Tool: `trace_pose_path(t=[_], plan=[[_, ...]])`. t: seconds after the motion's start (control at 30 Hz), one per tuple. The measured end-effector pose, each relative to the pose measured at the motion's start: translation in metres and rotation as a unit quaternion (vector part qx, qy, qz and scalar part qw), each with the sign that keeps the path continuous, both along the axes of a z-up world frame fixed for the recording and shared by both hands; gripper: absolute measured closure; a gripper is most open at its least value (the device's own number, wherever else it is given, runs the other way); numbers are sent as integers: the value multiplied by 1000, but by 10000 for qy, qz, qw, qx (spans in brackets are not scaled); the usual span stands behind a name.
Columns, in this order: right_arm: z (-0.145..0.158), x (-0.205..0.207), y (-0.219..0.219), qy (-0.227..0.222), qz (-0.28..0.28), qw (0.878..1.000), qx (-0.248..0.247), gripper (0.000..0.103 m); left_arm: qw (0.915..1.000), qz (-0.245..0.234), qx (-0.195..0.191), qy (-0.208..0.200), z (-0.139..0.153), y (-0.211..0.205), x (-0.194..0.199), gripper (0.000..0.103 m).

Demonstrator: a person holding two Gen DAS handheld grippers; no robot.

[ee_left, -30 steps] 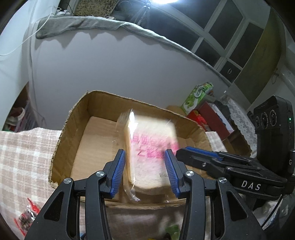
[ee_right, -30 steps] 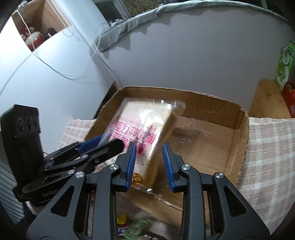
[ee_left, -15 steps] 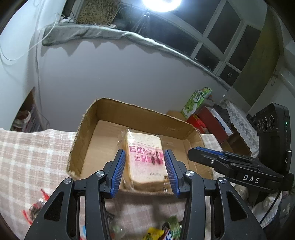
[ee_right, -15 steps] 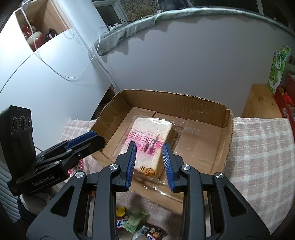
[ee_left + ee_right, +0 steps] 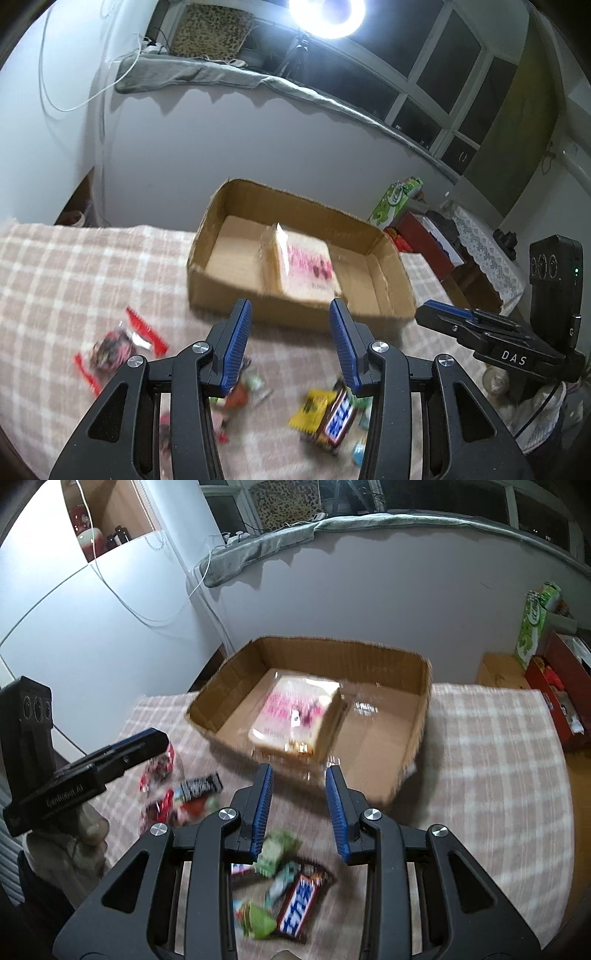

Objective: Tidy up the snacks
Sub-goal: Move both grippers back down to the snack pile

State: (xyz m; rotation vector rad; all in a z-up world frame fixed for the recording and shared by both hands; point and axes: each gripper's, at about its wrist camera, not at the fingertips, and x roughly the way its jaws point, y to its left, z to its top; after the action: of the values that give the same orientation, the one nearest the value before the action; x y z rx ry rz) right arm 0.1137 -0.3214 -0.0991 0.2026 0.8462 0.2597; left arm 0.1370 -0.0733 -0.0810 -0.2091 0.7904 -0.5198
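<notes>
**One packet boxed, the small snacks still loose**

Nearest the cameras, both tools are spread and hold nothing. The left tool [image 5: 290,345] hangs over the near part of the checked cloth [image 5: 74,266] that covers the tabletop, and the right tool [image 5: 299,808] hangs just beside it on the same side; between each pair of blue pads only cloth and wrappers show.

Just beyond the pads lies the scatter that is left to sort. A chocolate bar [image 5: 301,904] in a brown and blue wrapper lies near the near edge, touching or overlapping a green wrapper [image 5: 258,919] and a yellow packet [image 5: 312,410]. Toward the left edge lie a red-trimmed clear packet [image 5: 110,349] and a small dark bar [image 5: 199,786]. Motion blur makes an exact count of these pieces impossible, but there are at least half a dozen, all outside the box.

Farther back, toward the far edge, stands the open cardboard box [image 5: 221,295]. Inside it rests a bagged loaf of sliced bread [image 5: 295,716] with pink print, lying flat near the front wall and roughly in the middle; the rest of the box floor looks bare.

By this showing the task is at an early stage: one large item is stowed, and every small snack on the cloth remains to be picked up and placed in the box, with plenty of room on either side of the bread.
</notes>
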Motion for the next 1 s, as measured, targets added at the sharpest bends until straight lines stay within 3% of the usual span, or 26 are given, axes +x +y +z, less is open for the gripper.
trace_pose_path(t=[0.4,0.63,1.0], plan=[[-36,-50,11,288,-39,9989,-355,72,9996,-125,137,216,-34,8,-48,61],[-61,-50,22,609,86,9971,-443,72,9980,-349,397,357,-48,-7,-45,61],[-66,-52,29,601,132,9954,-732,72,9914,-739,965,485,-66,-38,-36,61]])
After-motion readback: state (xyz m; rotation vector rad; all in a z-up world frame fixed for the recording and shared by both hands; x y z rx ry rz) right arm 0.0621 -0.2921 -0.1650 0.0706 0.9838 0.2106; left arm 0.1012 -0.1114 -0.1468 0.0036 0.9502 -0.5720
